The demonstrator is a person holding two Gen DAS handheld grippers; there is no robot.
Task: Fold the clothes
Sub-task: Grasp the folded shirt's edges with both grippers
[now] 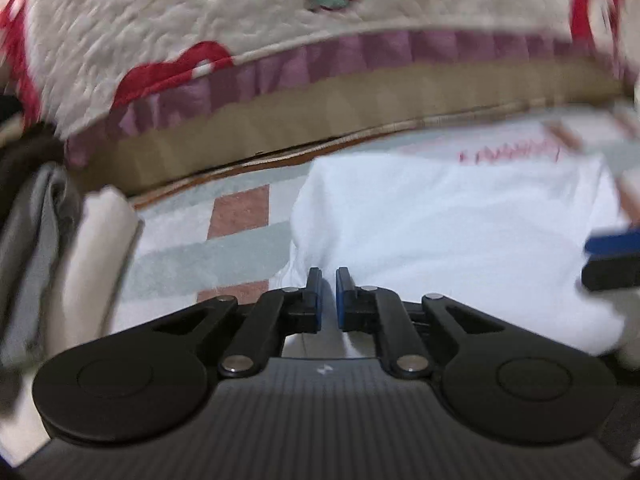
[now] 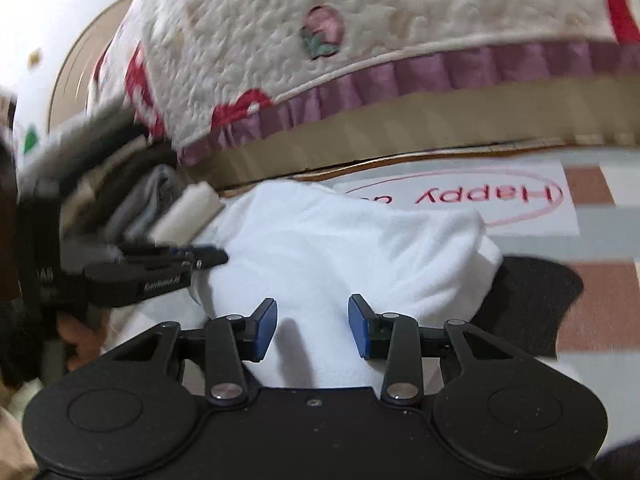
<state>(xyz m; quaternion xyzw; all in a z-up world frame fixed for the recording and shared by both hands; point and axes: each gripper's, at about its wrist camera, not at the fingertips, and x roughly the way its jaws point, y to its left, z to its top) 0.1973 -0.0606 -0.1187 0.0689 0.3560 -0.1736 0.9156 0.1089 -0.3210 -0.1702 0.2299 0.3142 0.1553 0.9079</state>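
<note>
A white garment [image 1: 448,224] lies partly folded on a patterned mat, in front of a bed. In the left wrist view my left gripper [image 1: 329,280] is nearly shut, its blue pads pinching the garment's left edge. The garment also shows in the right wrist view [image 2: 340,240] as a thick bundle. My right gripper [image 2: 313,316] is open, its blue pads straddling the garment's near part without gripping it. The left gripper appears in the right wrist view [image 2: 208,256] at the garment's left side. The right gripper's fingertips [image 1: 612,240] show at the far right of the left wrist view.
The mat [image 2: 592,280] has pink, grey and white blocks and a "Happy" print [image 2: 492,196]. A bed with a quilted cream cover [image 2: 360,20] and purple frill rises behind. Folded grey and cream clothes [image 1: 60,240] are stacked at the left. A dark cloth [image 2: 532,296] lies right of the garment.
</note>
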